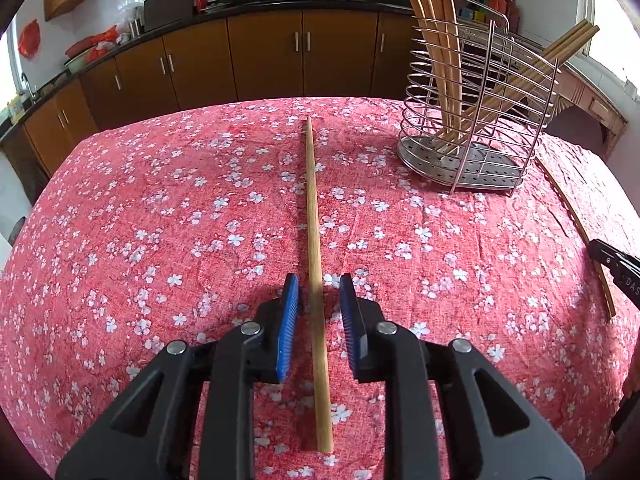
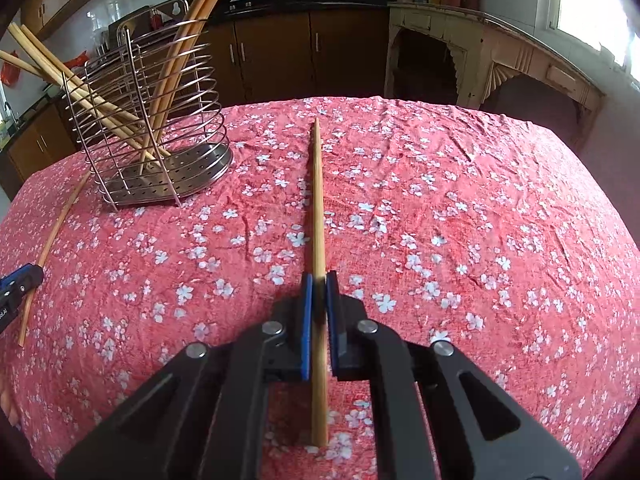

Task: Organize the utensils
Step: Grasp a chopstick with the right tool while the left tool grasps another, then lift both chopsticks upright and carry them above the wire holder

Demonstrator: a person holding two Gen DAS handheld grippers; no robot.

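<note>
Several chopsticks (image 1: 440,40) already racked in holder (image 1: 472,136); left gripper (image 1: 319,292) parted around loose chopstick (image 1: 314,220), right gripper (image 2: 319,284) clamped on another chopstick (image 2: 318,200).

Each view is taken from a wrist camera set just behind a gripper and aimed forward and steeply down along its fingers, close above the table (image 1: 120,240). In the left wrist view, the left gripper (image 1: 319,286) fills the bottom edge, the far table edge and the kitchen cabinets (image 1: 264,56) are faced, and the wire rack (image 1: 476,128) is seen toward the far right corner. In the right wrist view, the right gripper (image 2: 319,282) is seen likewise, with the rack toward the far left corner. The rack, the cloth and the cabinets are shared by both views, and each gripper's tip is caught at the other view's side edge.
</note>
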